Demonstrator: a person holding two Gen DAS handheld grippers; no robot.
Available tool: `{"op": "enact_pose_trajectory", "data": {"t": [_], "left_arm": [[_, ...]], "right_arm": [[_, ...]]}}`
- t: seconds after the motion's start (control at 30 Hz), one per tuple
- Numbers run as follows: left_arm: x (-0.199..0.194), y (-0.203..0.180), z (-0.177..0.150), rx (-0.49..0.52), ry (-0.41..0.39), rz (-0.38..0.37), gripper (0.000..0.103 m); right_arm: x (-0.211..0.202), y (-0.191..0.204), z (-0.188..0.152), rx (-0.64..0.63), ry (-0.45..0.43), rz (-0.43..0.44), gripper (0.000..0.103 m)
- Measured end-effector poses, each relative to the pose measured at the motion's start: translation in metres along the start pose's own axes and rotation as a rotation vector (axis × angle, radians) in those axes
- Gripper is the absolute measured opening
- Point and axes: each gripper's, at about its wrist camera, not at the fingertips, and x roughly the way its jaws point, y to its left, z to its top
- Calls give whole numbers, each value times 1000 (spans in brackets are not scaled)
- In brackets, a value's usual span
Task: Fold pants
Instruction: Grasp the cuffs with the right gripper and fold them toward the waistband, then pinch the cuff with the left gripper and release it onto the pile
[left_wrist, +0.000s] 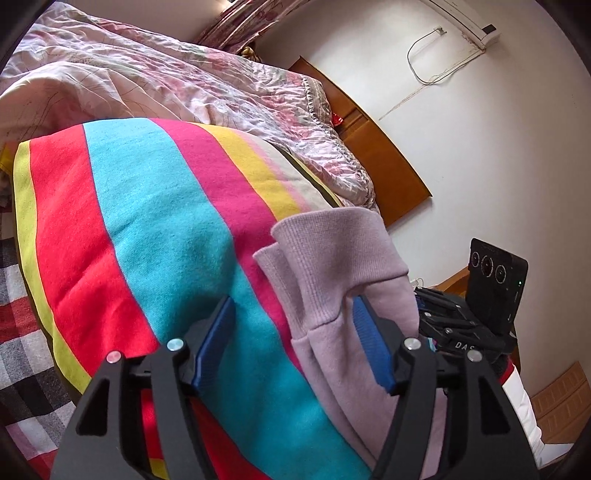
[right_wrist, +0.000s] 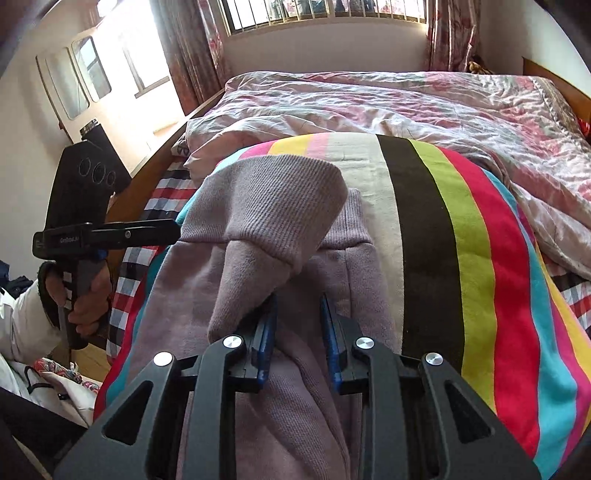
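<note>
Lilac sweatpants (right_wrist: 280, 387) lie on a striped blanket (right_wrist: 476, 280) on the bed. One ribbed cuff (right_wrist: 266, 206) is raised and folded back, draping over the left finger of my right gripper (right_wrist: 298, 308). That gripper's blue pads stand close together, pinching a ridge of the pants' fabric. In the left wrist view both cuffs (left_wrist: 332, 254) lie at the blanket's right side. My left gripper (left_wrist: 291, 306) stands open wide over them. Its right pad (left_wrist: 369, 343) touches the lilac cloth and its left pad (left_wrist: 214, 339) hangs free over the blanket.
A crumpled pink floral quilt (right_wrist: 406, 107) fills the far half of the bed. A wooden headboard (left_wrist: 376, 155) stands against the white wall. A checked sheet (left_wrist: 22, 302) shows under the blanket. A person's hand (right_wrist: 86, 299) holds the left gripper's handle beside the bed edge.
</note>
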Motion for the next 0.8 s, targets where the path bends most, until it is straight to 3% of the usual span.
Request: {"op": "enact_pose_trajectory", "data": {"t": [0.17, 0.27, 0.47, 0.6, 0.63, 0.67, 0.7, 0.73, 0.77, 0.8], "left_arm": [[-2, -1, 0, -1, -4, -1, 66], [-2, 8, -1, -66, -9, -38, 66], [1, 0, -1, -45, 9, -56, 68], [14, -1, 10, -62, 5, -18, 72], [18, 1, 13, -84, 14, -30, 78], [22, 0, 15, -99, 20, -40, 81], [24, -3, 18, -94, 22, -41, 80], [26, -7, 19, -78, 26, -46, 65], [29, -11, 21, -69, 43, -52, 21], [32, -14, 22, -58, 49, -33, 12]], "right_arm": [[-5, -6, 11, 12, -85, -104, 26], [7, -21, 23, 45, -54, -141, 27], [23, -43, 32, 124, -32, -34, 42], [25, -46, 34, 139, -32, -9, 44], [25, -47, 34, 150, -40, 0, 41], [24, -43, 32, 144, -49, 12, 25], [23, -39, 31, 134, -59, 17, 22], [22, -36, 29, 119, -72, -6, 16], [19, -34, 29, 114, -82, -24, 13], [16, -32, 28, 116, -95, -39, 13]]}}
